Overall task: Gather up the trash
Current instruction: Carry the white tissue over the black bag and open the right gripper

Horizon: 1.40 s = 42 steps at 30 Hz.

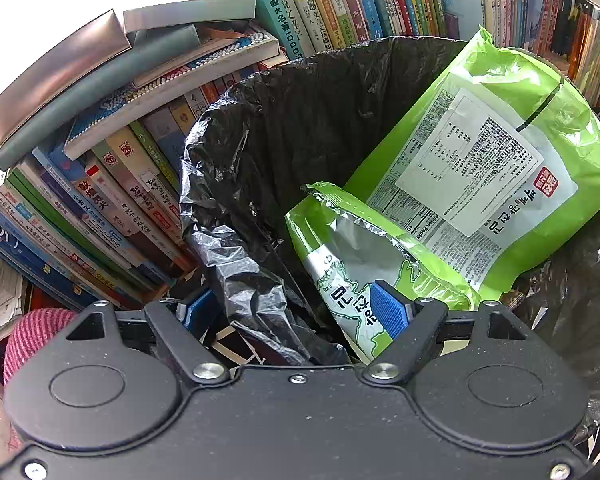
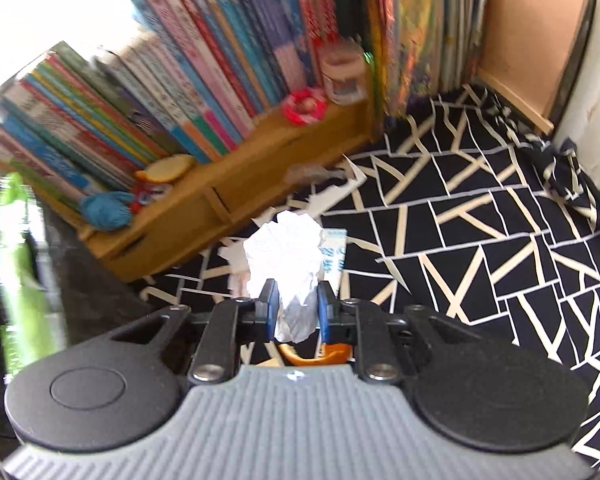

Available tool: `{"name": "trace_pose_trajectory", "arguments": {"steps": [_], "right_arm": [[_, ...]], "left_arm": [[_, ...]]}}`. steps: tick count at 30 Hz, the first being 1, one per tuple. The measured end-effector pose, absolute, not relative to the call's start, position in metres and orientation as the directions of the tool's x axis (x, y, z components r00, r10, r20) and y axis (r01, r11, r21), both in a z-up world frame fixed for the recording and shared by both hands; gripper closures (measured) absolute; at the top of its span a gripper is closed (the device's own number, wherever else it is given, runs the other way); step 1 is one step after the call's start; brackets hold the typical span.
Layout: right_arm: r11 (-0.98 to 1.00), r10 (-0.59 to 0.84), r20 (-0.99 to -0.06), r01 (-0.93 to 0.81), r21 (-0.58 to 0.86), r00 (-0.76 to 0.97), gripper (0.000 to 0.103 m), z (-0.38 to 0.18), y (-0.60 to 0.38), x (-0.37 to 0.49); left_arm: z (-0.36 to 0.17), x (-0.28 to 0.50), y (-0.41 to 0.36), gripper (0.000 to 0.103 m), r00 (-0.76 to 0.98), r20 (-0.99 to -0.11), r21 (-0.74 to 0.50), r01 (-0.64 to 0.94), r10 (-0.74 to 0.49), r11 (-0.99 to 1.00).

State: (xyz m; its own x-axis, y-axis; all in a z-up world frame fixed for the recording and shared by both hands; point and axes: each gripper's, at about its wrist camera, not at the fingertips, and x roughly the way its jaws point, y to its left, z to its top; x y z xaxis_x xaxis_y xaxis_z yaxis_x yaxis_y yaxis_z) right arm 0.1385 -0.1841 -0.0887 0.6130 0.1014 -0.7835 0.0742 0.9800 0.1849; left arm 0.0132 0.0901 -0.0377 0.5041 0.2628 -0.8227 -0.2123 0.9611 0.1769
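Liner of the black bin bag is being straddled by the left gripper, jaws spread, beside the green snack bags inside. Crumpled paper, light, soft and easily crushed, is being pinched at its lower end by the right gripper above the patterned cloth.

two snack bags lie in the lined bin, books left of it.

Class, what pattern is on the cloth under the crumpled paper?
The cloth is dark navy with irregular cream lines, like cracked tiles; the right wrist view shows it best.
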Motion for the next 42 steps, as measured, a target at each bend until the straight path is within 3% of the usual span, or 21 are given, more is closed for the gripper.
{"name": "trace_pose_trajectory", "arguments": {"steps": [13, 21, 27, 31, 32, 33, 37, 42], "right_arm": [[0.97, 0.218, -0.641, -0.091, 0.226, 0.736, 0.078, -0.024, -0.164, 0.098], [0.858, 0.509, -0.467, -0.383, 0.342, 0.723, 0.077, 0.001, -0.145, 0.072], [0.797, 0.603, -0.487, -0.509, 0.325, 0.632, 0.075, -0.008, -0.112, 0.065], [0.79, 0.604, -0.525, -0.535, 0.299, 0.599, 0.067, -0.018, -0.096, 0.065], [0.791, 0.601, -0.534, -0.537, 0.293, 0.595, 0.062, -0.02, -0.094, 0.066], [0.791, 0.6, -0.541, -0.538, 0.291, 0.59, 0.048, -0.022, -0.092, 0.066], [0.787, 0.605, -0.546, -0.541, 0.297, 0.579, 0.035, -0.025, -0.095, 0.066], [0.798, 0.595, -0.535, -0.521, 0.304, 0.6, 0.026, -0.024, -0.101, 0.066]], "left_arm": [[-0.038, 0.013, 0.091, 0.023, 0.504, -0.824, 0.171, -0.215, 0.259, 0.961], [-0.038, 0.013, 0.089, 0.023, 0.506, -0.82, 0.177, -0.219, 0.267, 0.96], [-0.038, 0.013, 0.089, 0.023, 0.506, -0.822, 0.171, -0.219, 0.261, 0.961], [-0.038, 0.014, 0.089, 0.023, 0.504, -0.825, 0.17, -0.212, 0.256, 0.962], [-0.038, 0.014, 0.089, 0.023, 0.505, -0.824, 0.17, -0.212, 0.256, 0.962], [-0.038, 0.014, 0.088, 0.023, 0.505, -0.824, 0.169, -0.212, 0.256, 0.962], [-0.038, 0.014, 0.088, 0.023, 0.504, -0.825, 0.167, -0.214, 0.255, 0.963], [-0.038, 0.013, 0.088, 0.023, 0.505, -0.825, 0.166, -0.214, 0.254, 0.963]]}}
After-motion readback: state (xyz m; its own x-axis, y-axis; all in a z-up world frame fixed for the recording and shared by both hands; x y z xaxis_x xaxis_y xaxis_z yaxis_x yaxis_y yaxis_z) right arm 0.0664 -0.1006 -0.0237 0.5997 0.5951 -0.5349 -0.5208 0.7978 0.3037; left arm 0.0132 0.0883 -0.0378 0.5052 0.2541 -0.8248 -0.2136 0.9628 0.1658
